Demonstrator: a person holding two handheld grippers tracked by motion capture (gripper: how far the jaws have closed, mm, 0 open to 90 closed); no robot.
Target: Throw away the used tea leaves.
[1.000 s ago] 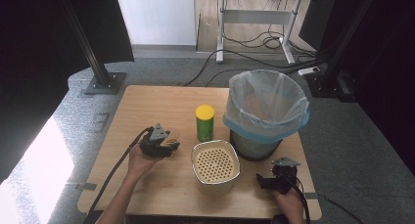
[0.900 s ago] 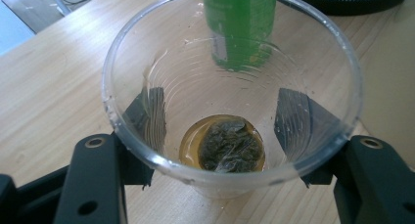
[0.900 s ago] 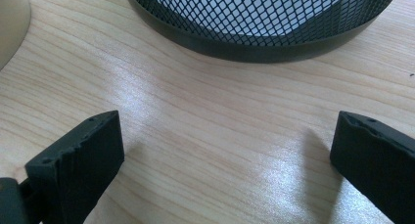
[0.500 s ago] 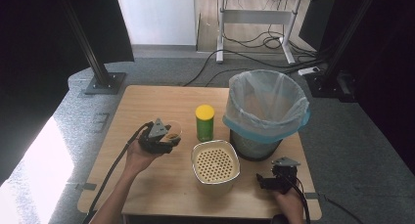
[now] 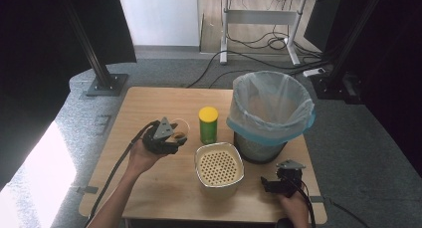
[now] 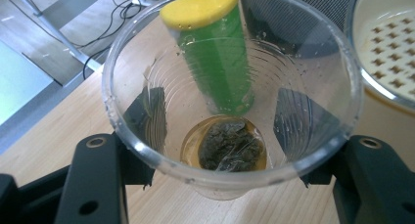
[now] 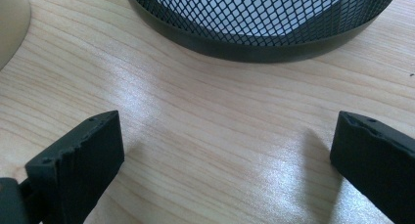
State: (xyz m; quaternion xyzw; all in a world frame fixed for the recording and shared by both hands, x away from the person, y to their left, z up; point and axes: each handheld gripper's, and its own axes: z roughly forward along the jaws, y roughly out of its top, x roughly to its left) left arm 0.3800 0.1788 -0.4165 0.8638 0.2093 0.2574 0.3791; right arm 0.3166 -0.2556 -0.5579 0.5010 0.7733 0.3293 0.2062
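While the left gripper [image 6: 230,160] pinches the clear plastic cup [image 6: 230,87] of wet tea leaves [image 6: 229,145], keep it level toward the cream perforated strainer bowl [image 5: 219,166] at 4 o'clock.

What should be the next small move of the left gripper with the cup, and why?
Probably carry the clear cup sideways over the strainer bowl: the left gripper grips it, wet tea leaves sit at its bottom, and the bowl stands just beside it.

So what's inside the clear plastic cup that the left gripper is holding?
The clear plastic cup holds a wet clump of dark green tea leaves in a little amber liquid at the bottom. What lies beneath the clump is covered.
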